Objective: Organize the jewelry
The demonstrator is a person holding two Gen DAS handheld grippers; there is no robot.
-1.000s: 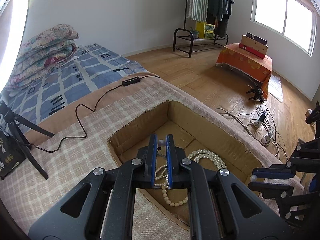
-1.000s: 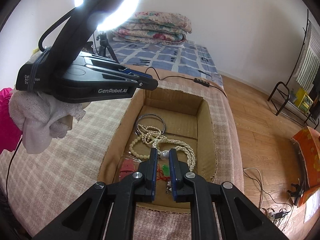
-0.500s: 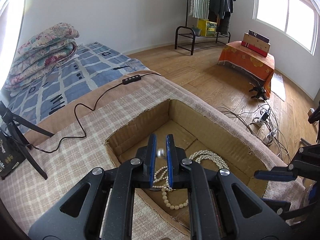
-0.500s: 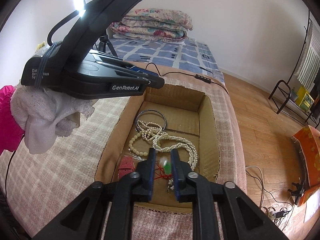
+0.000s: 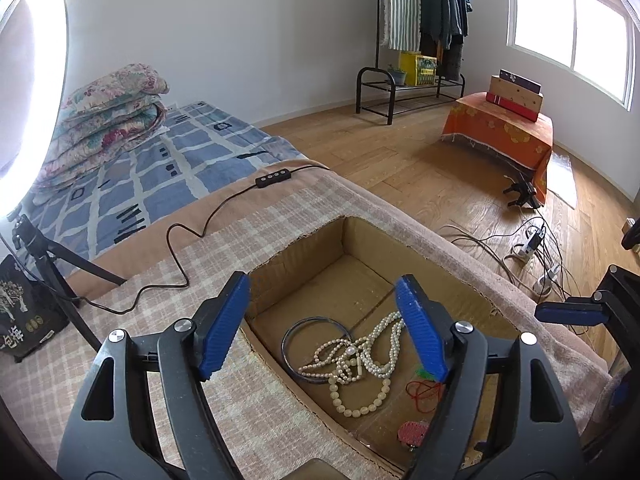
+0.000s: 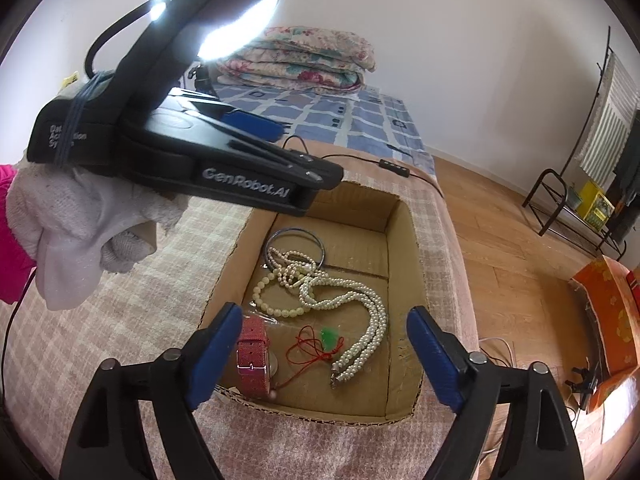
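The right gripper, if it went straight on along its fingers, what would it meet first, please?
Probably the red cord with the green pendant on the floor of the cardboard box: it lies midway between the open fingers of the right gripper. Depth is unclear; the pearl necklace lies close beside it.

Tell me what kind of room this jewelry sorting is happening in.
Most likely a bedroom at home. A bed with a blue checked sheet carries folded floral quilts, and a clothes rack with hanging garments stands by the far wall on a wooden floor.
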